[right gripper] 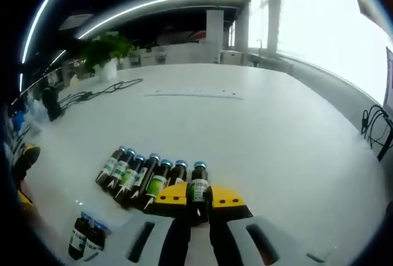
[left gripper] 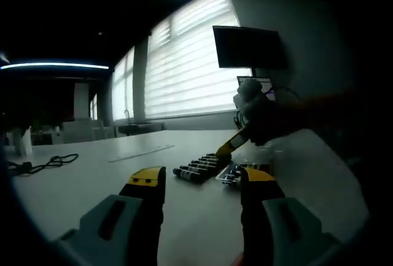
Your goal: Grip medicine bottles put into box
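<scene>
The left hand-held gripper (left gripper: 199,183) is hovering with its jaws spread wide and nothing between them. The right hand-held gripper (right gripper: 198,197) is reaching down, jaws closing tightly around a bottle (right gripper: 198,187), a gloved hand (left gripper: 261,115) steering it.

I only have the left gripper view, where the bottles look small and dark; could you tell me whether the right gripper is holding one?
Observer: Yes. In the right gripper view, the right gripper has its jaws closed on the end bottle of the row.
Operator: Thank you. What do the bottles look like up close?
Observer: Dark, with blue caps and green labels.
Operator: Are any outside the row?
Observer: Yes, two more bottles lie apart from it.
</scene>
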### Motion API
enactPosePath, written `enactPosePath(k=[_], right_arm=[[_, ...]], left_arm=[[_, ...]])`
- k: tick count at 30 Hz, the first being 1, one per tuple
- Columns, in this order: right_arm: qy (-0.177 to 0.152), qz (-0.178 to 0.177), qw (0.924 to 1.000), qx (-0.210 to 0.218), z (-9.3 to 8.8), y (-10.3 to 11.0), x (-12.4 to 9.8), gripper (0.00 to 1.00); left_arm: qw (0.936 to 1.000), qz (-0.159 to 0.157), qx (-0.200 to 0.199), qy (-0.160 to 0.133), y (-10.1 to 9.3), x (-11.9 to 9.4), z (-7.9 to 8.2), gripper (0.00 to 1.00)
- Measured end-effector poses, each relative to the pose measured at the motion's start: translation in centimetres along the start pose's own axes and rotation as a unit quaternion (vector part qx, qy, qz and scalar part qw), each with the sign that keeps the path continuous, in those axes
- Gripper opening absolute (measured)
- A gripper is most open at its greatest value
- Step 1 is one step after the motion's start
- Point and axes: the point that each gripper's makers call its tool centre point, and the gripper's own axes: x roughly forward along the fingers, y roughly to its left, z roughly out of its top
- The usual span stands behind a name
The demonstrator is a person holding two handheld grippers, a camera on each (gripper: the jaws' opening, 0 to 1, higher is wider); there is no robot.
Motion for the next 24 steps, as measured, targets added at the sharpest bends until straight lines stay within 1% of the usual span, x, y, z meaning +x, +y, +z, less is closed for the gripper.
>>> enactPosePath(k=[7,15,20,24], right_arm=[[0.003,-0.005,1.0000,0.004,0.1,-0.2,0.2,0.07],[0.001,-0.014,0.9997,0.019,0.1,-0.8,0.0,0.06],[-0.016,-0.022,0.9994,0.023,0.9,-0.9,-0.8,0.06],[-0.022,-0.019,0.9992,0.029,1.2,-0.6,-1.4,0.06]], left_arm=[[1.0000,0.001,0.000,0.000,0.0,0.0,0.0,0.42],[1.0000,0.003,0.000,0.000,0.1,0.0,0.0,0.42],[1.0000,0.002,0.002,0.001,0.1,0.0,0.0,0.42],[1.0000,0.003,0.001,0.001,0.1,0.0,0.0,0.42]])
